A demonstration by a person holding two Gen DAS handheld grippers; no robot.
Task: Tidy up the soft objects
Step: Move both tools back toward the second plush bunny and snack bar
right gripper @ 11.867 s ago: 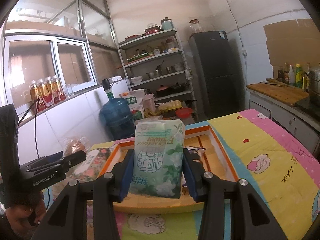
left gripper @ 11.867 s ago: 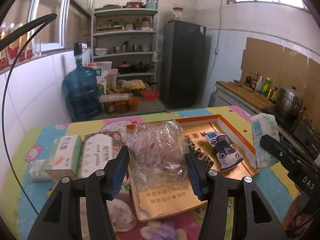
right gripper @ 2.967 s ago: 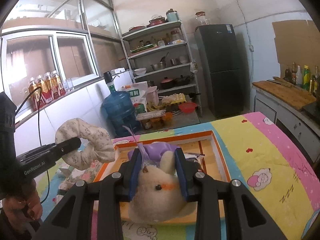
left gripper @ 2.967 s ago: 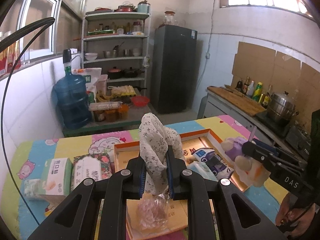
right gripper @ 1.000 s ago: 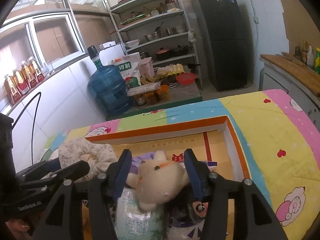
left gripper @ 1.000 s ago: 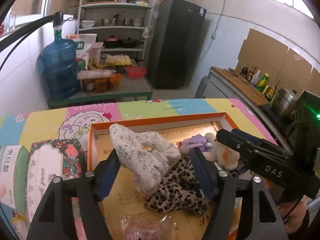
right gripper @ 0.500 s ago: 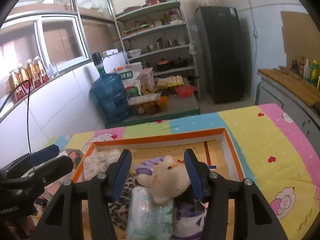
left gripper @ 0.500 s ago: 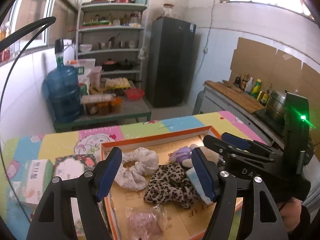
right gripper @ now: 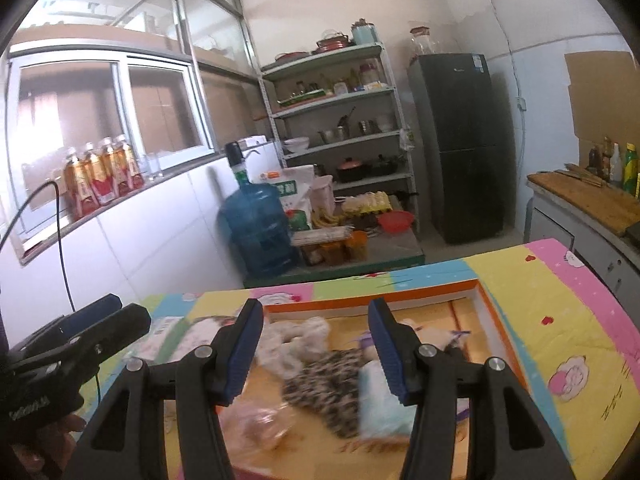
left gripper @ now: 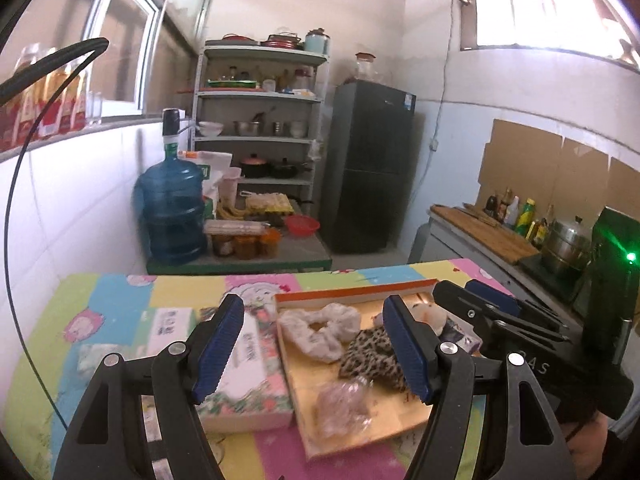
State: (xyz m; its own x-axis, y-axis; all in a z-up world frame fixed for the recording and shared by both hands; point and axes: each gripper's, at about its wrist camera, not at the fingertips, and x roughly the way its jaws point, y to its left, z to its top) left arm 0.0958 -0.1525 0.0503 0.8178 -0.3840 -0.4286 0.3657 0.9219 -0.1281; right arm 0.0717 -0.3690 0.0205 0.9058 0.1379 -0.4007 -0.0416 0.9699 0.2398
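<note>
Soft objects, in orange-rimmed box (left gripper: 352, 293): pale scrunchie (left gripper: 320, 330), leopard cloth (left gripper: 370, 356), plush toy (left gripper: 428, 314), crinkly bag (left gripper: 344, 404). Light, limp, squashable (bag likely slippery); pinch at bunched middle. Left gripper (left gripper: 316, 352) and right gripper (right gripper: 316, 354) both spread, empty.

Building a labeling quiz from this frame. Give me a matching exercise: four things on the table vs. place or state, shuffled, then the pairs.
Things:
1. white scrunchie
2. leopard-print cloth
3. floral tissue box
4. left claw

Places or states:
A. on the tablecloth, just outside the tray's left wall
B. open, nothing between its pads
C. in the orange-rimmed tray, near its far left corner
D. in the tray's middle, between the scrunchie and the plush toy

Pairs: 1-C, 2-D, 3-A, 4-B
</note>
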